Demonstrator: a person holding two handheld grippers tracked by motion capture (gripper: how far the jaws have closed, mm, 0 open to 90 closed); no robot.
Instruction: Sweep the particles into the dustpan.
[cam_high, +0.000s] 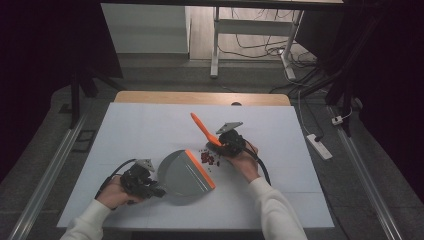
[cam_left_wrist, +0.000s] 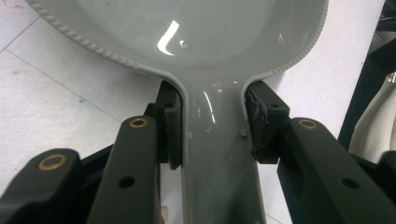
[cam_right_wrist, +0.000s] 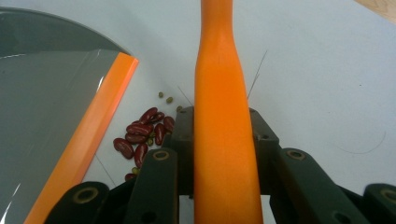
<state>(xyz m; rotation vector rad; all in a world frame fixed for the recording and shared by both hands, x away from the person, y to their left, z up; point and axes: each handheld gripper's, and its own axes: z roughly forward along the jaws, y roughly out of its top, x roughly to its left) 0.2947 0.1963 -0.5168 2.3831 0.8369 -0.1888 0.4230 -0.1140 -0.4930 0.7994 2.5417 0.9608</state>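
A grey dustpan (cam_high: 182, 175) with an orange lip (cam_high: 200, 169) lies on the white table, its mouth facing right. My left gripper (cam_high: 150, 187) is shut on the dustpan's handle (cam_left_wrist: 217, 154), a pad pressing each side. My right gripper (cam_high: 226, 142) is shut on the orange handle of a small brush (cam_high: 202, 128), which slants up and to the left. In the right gripper view the brush handle (cam_right_wrist: 224, 140) runs up between the jaws. A small heap of red beans (cam_high: 208, 158) lies just off the orange lip (cam_right_wrist: 88, 135); the red beans (cam_right_wrist: 142, 133) have a few small green ones among them.
The white table cover (cam_high: 150, 125) ends at a wooden strip (cam_high: 200, 98) at the back. A power strip (cam_high: 320, 145) lies on the floor to the right. Desk legs and cables (cam_high: 260, 47) stand beyond the table. Open table surface lies to the far left and far right.
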